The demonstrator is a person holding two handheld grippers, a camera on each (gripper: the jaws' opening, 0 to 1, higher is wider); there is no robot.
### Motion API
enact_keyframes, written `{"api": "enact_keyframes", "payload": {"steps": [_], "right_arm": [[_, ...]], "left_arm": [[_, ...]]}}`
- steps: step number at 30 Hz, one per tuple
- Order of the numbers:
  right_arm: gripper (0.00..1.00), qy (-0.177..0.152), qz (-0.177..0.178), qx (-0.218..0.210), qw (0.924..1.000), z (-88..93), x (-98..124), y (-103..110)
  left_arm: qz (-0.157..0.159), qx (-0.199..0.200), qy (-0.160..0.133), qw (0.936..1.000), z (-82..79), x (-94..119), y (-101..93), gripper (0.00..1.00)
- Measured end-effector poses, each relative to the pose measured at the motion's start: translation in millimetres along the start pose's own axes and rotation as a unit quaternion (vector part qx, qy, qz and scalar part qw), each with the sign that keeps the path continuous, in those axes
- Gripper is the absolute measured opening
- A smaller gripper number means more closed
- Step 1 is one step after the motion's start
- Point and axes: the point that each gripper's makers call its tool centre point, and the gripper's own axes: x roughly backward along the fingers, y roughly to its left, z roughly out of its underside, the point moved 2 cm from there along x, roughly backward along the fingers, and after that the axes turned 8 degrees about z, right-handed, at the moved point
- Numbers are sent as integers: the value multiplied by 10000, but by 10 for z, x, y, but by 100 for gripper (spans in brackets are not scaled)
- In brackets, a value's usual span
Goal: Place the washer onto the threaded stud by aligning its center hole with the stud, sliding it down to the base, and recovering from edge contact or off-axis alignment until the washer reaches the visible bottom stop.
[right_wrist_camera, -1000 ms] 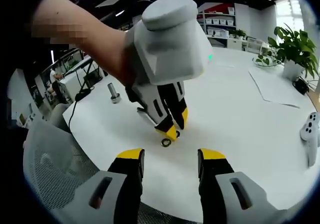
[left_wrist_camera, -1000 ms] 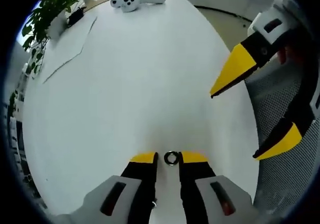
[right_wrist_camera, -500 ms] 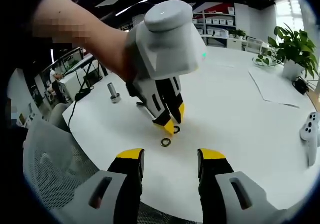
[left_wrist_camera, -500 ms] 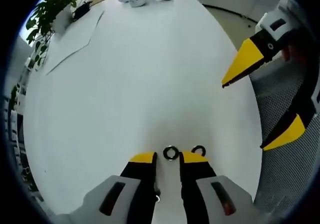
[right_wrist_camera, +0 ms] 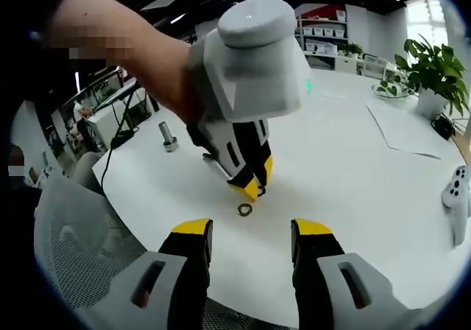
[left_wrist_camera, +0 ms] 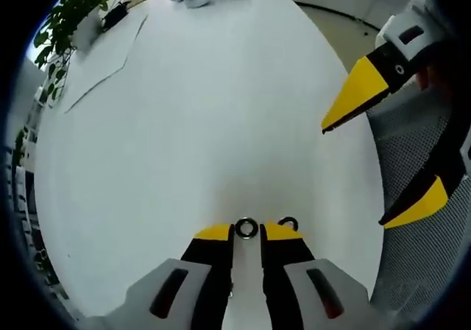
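Our left gripper (left_wrist_camera: 246,232) sits low over the white desk (left_wrist_camera: 184,124) with its yellow-tipped jaws drawn close around a small metal washer (left_wrist_camera: 246,228). The ring sits right between the tips, but whether it is truly pinched or only framed we cannot tell. In the right gripper view that same gripper (right_wrist_camera: 252,188) points down at the desk, and a washer (right_wrist_camera: 244,210) lies flat just beside its tips; whether this is the framed ring or the second one we cannot say.

Taking that washer as our landmark: the threaded stud (right_wrist_camera: 168,136) stands upright well apart from it, toward the far desk edge behind the left gripper's body. A second ring (left_wrist_camera: 288,221) peeks out just beside the washer, half hidden by a jaw. A game controller (right_wrist_camera: 458,194) lies well off on the other side, and a potted plant (right_wrist_camera: 433,68) stands farther still.

Our right gripper (right_wrist_camera: 250,234) hovers near the washer with its jaws spread and nothing between them.

We judge the washer light, stiff and slippery — thin enough to skate on the smooth desk. We would take it by its outer rim, on opposite edges, leaving the center hole free for the stud.
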Motion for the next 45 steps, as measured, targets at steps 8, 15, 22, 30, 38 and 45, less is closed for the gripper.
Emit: {"api": "enact_keyframes", "payload": {"steps": [8,15,22,30,38,45], "right_arm": [[45,7,-5,8,10000,5,-2,0],[45,11,-1,11,10000,7,-3,-3],[45,21,-2,3,10000,12,-7,-5],[45,7,-31,-13,10000,6,-4,6],[46,14,-52,23,10000,6,-7,19],[46,18,-70,51,10000,11,-10,25]], "left_arm": [[5,109,-49,9999,-1,-2,9,10],[-112,185,-221,9995,19,2,5,8],[-135,352,-264,9989,14,4,4,8],[-148,375,-315,9987,23,33,-45,8],[-298,434,-579,9969,-11,271,17,8],[-391,588,-651,9954,95,491,160,8]]}}
